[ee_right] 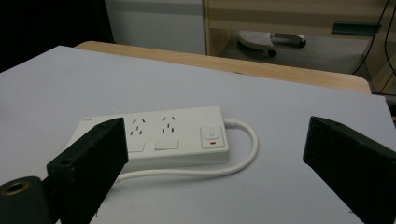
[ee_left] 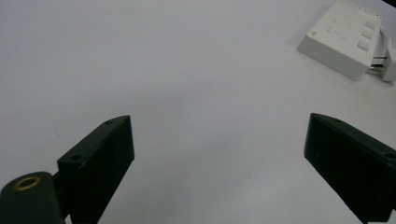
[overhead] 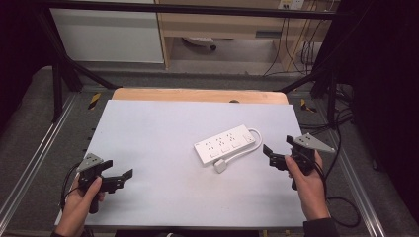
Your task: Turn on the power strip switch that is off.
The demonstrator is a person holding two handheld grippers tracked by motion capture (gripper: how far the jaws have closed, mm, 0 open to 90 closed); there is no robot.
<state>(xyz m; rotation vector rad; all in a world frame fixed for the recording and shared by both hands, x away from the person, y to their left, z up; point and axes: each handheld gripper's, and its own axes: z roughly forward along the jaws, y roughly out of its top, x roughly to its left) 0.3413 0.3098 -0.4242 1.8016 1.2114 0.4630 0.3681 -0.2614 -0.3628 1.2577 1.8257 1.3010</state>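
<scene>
High view: the white plastic power strip (overhead: 226, 144) lies right of centre on the pale grey table top (overhead: 163, 133), its white cord (overhead: 249, 146) looped back so the plug (overhead: 220, 166) rests at its near side. The right gripper (overhead: 269, 153) hovers just beside it; the left gripper (overhead: 127, 175) waits well apart, near left.

Left gripper view: jaws wide, holding nothing, strip at far right.

Right gripper view: jaws wide, framing the strip, apparently lined up for a grasp.
</scene>
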